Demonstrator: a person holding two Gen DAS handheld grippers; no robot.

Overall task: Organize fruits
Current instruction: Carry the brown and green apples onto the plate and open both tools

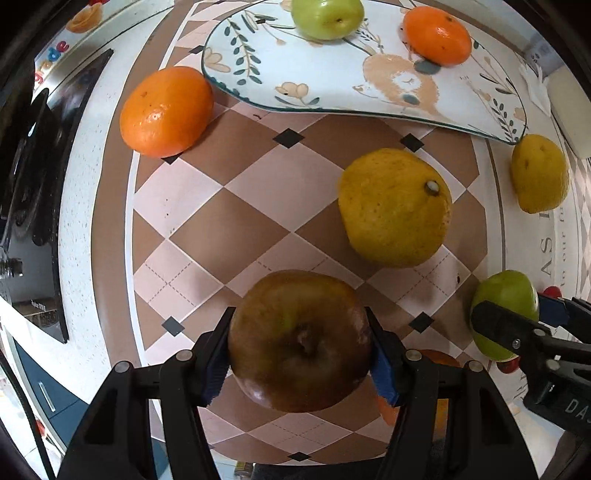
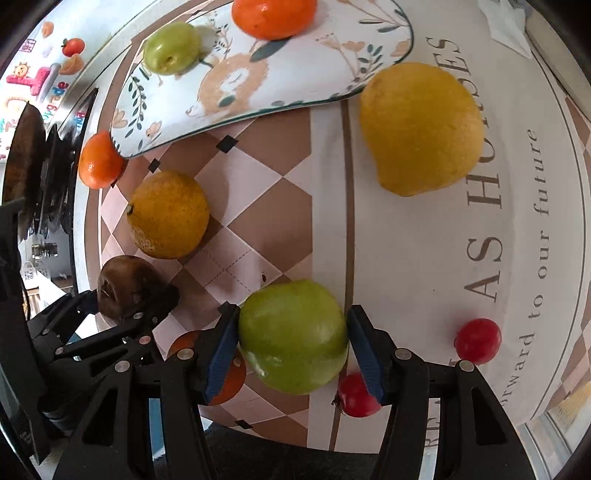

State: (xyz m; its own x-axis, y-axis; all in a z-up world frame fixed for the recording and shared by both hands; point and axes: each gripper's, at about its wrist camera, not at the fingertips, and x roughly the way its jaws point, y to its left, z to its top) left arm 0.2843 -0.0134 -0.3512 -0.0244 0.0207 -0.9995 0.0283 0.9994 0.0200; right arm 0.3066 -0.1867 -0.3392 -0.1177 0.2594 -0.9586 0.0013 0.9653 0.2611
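Observation:
My left gripper (image 1: 299, 343) is shut on a dark brown apple (image 1: 299, 339); both also show in the right wrist view (image 2: 125, 288). My right gripper (image 2: 291, 339) is shut on a green apple (image 2: 293, 334), seen in the left wrist view too (image 1: 506, 295). The patterned plate (image 1: 332, 85) at the far side holds a small green fruit (image 1: 325, 16) and an orange (image 1: 437, 35). On the mat lie an orange (image 1: 166, 110) left of the plate and two yellow citrus fruits (image 1: 395, 206) (image 1: 539, 173).
Two small red fruits (image 2: 478, 341) (image 2: 356, 397) and an orange fruit (image 2: 229, 373) lie near my right gripper. The checked mat (image 1: 229, 221) covers a white counter (image 1: 77, 206). A dark stove (image 1: 33, 192) is at the left.

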